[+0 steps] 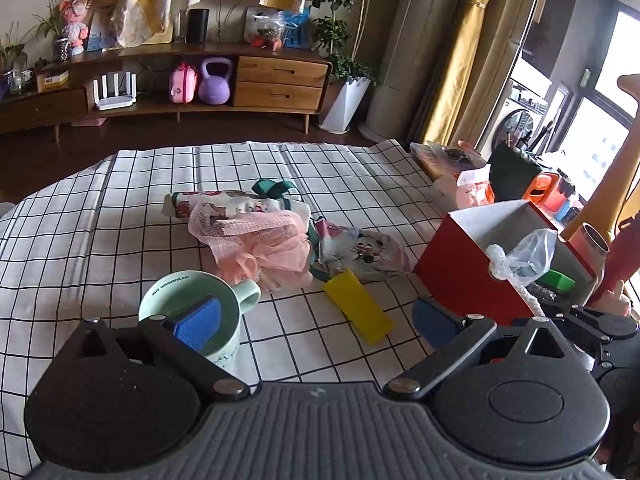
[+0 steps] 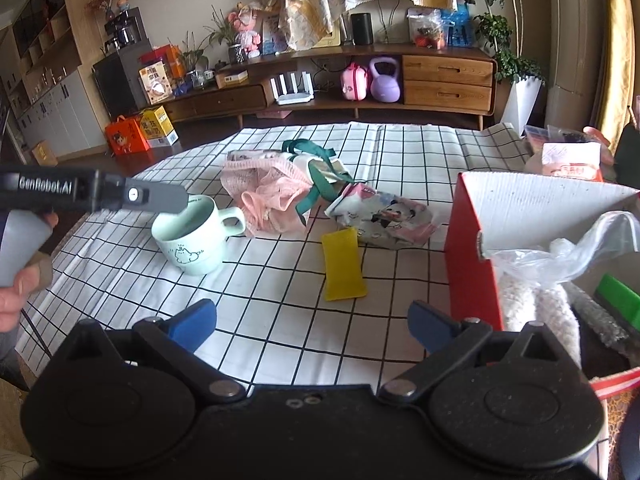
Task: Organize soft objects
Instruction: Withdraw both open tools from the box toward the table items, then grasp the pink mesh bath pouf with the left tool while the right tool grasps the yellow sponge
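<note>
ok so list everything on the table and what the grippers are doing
mug: 1, mint green, left on checked cloth
mesh pouf: 1, pink, centre
printed cloth bags: 2, white cartoon print, green straps, by the pouf
yellow pad: 1, flat, front of centre
box: 1, red, right; holds plastic bag, white fluffy fabric
left gripper: open, empty, near mug
right gripper: open, empty
</note>
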Tool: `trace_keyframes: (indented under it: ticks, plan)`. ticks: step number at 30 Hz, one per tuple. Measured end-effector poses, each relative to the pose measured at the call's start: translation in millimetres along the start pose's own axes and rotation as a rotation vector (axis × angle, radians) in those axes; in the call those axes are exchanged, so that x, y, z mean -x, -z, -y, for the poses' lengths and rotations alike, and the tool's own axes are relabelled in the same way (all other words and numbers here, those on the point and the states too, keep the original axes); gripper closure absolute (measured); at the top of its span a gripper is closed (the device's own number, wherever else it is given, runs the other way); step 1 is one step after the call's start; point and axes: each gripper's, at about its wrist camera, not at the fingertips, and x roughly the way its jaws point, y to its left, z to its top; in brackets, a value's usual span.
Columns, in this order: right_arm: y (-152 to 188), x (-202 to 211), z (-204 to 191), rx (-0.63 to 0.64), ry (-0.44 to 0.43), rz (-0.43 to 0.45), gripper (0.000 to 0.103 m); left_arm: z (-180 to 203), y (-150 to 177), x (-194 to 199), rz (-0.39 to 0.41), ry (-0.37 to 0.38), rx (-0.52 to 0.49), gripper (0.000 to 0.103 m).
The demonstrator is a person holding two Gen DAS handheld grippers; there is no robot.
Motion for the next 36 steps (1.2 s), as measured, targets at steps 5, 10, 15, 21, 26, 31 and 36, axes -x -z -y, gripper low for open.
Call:
trace_keyframes:
  ticks: [5,10,15,21,26,31,36]
  plan:
    - [-3.8,-26.7,2.5,0.011,0.001,-0.028,0.005,-13.8,-18.4,-24.5,-0.024,-0.05,0.008,0.0]
    - [-11.0,-53.2,9.7,0.008,0.006,-0.05,0.008,-20.1,-36.6,-58.5,-0.093,-0.084,0.0,0.0]
    - [-15.7,-74.8,14.4,0.01,-0.001,-0.075,0.009,-23.3,-50.1,-95.9,-0.187,-0.11,-0.045,0.0]
    - [-21.3,-100.0,19.4,0.02,0.011,-0.106,0.01,-28.3,-51.0,-129.3,-0.267,-0.153,-0.073,0.0]
    - [-24.6,-123.3,20.0,0.037,0.022,-0.136,0.017,-29.4,-49.1,-148.6,-0.294,-0.178,-0.087,0.0]
    - [-26.7,-141.1,16.5,0.074,0.048,-0.139,0.025,-25.1,-48.5,-159.7,-0.286,-0.202,-0.111,0.001]
    - [-28.6,-154.9,14.1,0.091,0.069,-0.141,0.036,-21.5,-47.9,-167.6,-0.286,-0.199,-0.119,0.014]
